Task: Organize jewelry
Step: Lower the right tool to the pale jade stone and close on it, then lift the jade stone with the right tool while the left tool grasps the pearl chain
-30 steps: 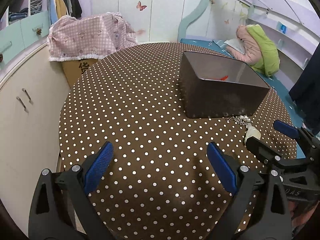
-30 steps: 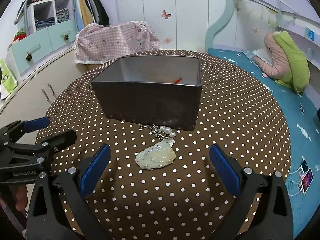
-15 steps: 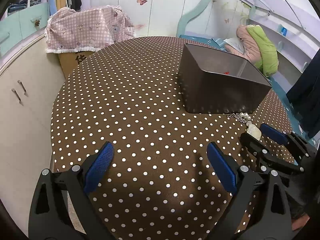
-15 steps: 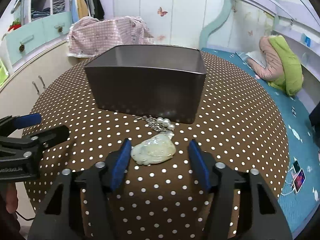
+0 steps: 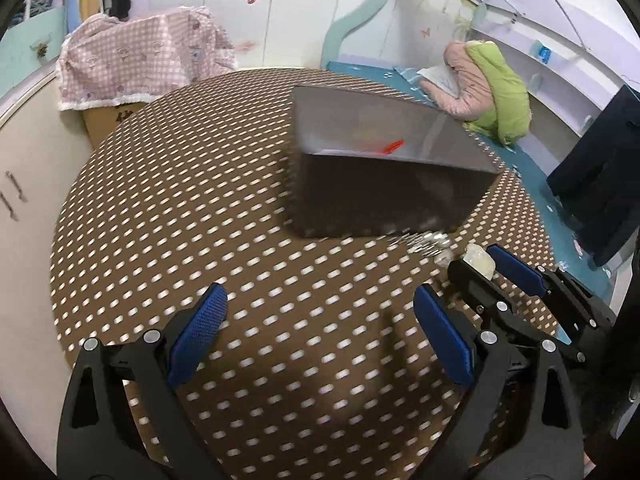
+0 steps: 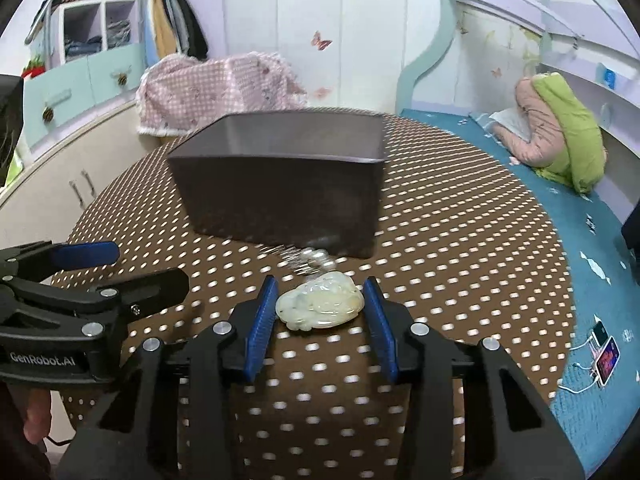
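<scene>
Here we are at the pick-up step: the right tool (image 6: 320, 312) brackets the jade pendant (image 6: 320, 306) on the bench (image 6: 460, 248), jaws narrowed, contact uncertain. Left tool (image 5: 316, 332) gapes wide. Next we judge: squeeze, lift into the box (image 6: 280, 196).

Surface (image 6: 460, 248): brown cloth, white polka dots. Box (image 6: 280, 200): dark brown outside, greyer inside; small red bit (image 5: 392, 146) in it. Pendant (image 6: 320, 306): pale milky white with greenish tint; chain (image 6: 308, 258) silvery, pearl-white beads. Right gripper (image 6: 320, 320): black frame, blue pads (image 6: 260, 320). Left gripper (image 5: 320, 340): same black and blue. Cover (image 6: 216, 88) behind: pink-and-white check. Bed (image 6: 580, 232): teal. Bedding (image 6: 560, 136): lime green and dusty pink. Wardrobe (image 6: 320, 32): white, butterfly motifs.
</scene>
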A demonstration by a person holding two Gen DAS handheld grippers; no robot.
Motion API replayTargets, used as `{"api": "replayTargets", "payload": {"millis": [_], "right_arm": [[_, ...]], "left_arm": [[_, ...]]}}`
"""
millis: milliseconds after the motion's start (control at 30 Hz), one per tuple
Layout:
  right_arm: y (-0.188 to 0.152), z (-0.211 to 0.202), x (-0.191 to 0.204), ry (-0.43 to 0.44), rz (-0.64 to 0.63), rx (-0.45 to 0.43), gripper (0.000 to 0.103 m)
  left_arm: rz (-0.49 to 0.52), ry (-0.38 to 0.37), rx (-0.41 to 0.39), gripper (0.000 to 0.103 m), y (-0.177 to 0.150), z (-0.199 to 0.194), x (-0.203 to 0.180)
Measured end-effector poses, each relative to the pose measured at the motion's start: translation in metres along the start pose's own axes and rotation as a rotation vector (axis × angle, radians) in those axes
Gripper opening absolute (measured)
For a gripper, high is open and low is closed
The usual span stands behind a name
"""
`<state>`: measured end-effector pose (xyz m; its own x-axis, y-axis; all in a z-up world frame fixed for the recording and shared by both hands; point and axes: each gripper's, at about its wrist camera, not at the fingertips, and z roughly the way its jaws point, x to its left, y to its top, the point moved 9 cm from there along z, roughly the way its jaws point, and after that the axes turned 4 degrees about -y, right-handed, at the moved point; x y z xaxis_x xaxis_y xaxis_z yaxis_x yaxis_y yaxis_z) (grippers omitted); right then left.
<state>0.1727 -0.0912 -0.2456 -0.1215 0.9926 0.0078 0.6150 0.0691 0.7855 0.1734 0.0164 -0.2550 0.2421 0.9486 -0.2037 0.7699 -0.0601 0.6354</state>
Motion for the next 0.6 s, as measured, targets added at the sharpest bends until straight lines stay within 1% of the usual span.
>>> {"api": "replayTargets", "payload": {"millis": [100,200,267,300,333,367,433,567,600], "right_arm": [[0.004,-0.004,-0.021,-0.038,0.016,-0.023,0.042],[0.006,-0.003,-0.046,-0.048,0.058,-0.021,0.042],[0.008,-0.003,-0.058,-0.068,0.069,-0.028,0.042],[0.009,-0.003,-0.066,-0.084,0.067,-0.032,0.042],[0.01,-0.003,-0.071,-0.094,0.064,-0.035,0.042],[0.01,-0.003,-0.076,-0.096,0.07,-0.039,0.042],[0.012,-0.003,-0.082,-0.079,0.094,-0.046,0.042],[0.014,-0.001,-0.086,-0.063,0.105,-0.053,0.042],[0.012,0.0,-0.088,-0.057,0.105,-0.051,0.042]], "left_arm": [[0.022,-0.028,0.011,0.094,0.01,0.01,-0.022],[0.039,-0.055,0.016,0.093,0.02,0.019,-0.042],[0.043,-0.059,0.018,0.093,0.024,0.025,-0.049],[0.044,-0.059,0.02,0.088,0.026,0.029,-0.053],[0.05,-0.049,0.033,0.076,0.027,0.034,-0.056],[0.06,-0.035,0.052,0.072,0.026,0.039,-0.058],[0.074,0.008,0.092,0.069,0.021,0.052,-0.06],[0.117,0.068,0.081,0.068,0.021,0.058,-0.065],[0.13,0.086,0.078,0.063,0.021,0.059,-0.066]]}}
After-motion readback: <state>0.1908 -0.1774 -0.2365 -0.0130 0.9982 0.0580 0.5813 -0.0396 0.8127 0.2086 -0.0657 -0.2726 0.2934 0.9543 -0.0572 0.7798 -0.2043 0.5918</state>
